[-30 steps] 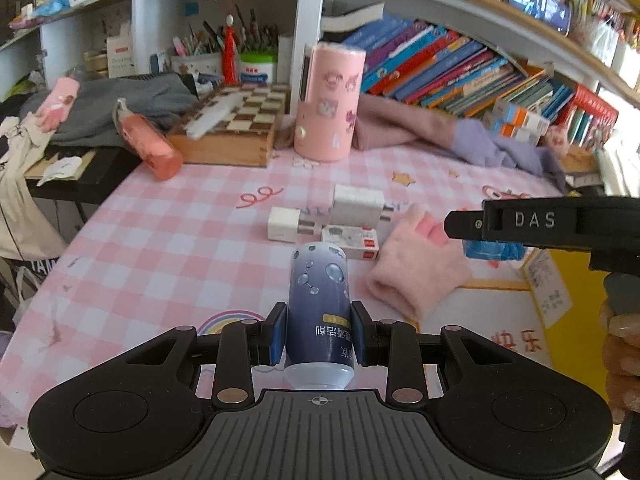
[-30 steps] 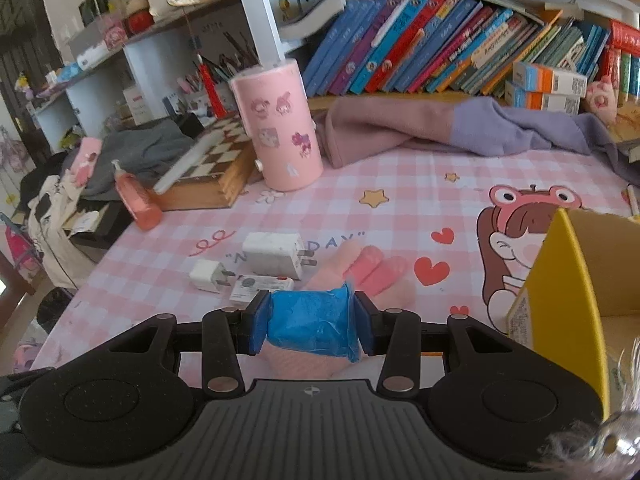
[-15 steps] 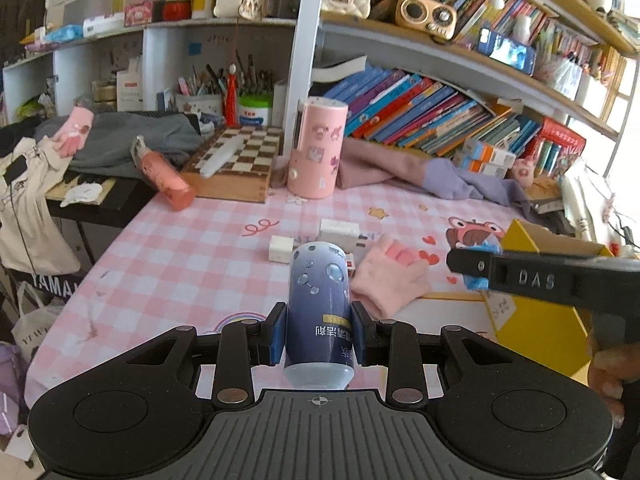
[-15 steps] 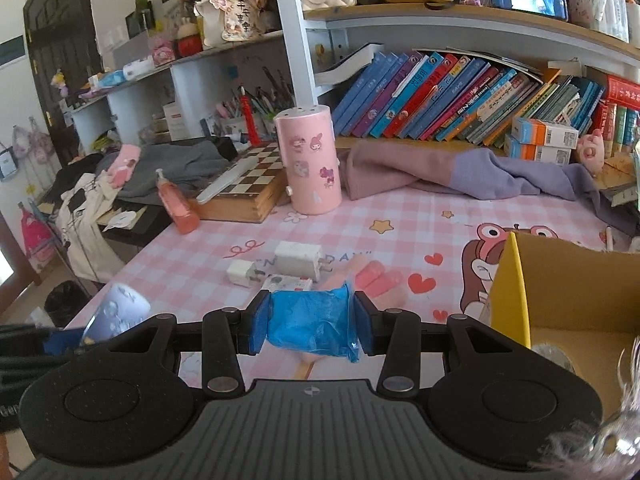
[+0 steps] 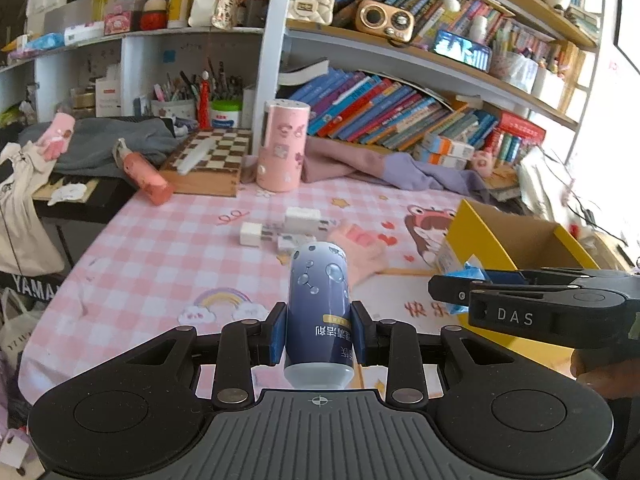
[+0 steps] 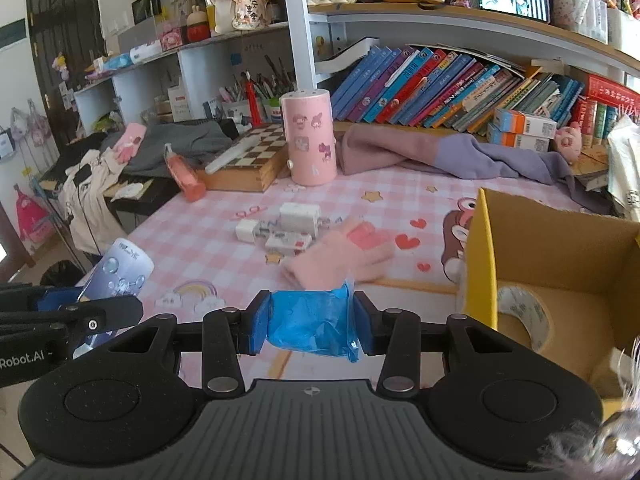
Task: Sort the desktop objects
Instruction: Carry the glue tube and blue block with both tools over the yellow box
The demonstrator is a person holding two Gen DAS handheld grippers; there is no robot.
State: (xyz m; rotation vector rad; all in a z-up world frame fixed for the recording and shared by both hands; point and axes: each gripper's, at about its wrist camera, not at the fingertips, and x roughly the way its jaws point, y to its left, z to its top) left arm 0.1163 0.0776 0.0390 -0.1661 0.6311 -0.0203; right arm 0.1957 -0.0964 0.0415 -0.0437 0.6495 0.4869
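With the left gripper [image 5: 319, 334] clamped on the bottle [image 5: 319, 312] and the right gripper [image 6: 309, 328] on what seems a blue bag [image 6: 314, 326], carry both toward the box [image 6: 560, 248] at 3 o'clock, releasing only above its opening.

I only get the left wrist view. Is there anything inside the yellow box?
Observer: Yes, a tape roll lies in the box.
Operator: What is the right gripper holding?
Observer: The right gripper is shut on a crumpled blue plastic bag.
Operator: And what is printed on my left gripper's side?
Observer: The left gripper, holding the bottle, reads "Robot.AI".
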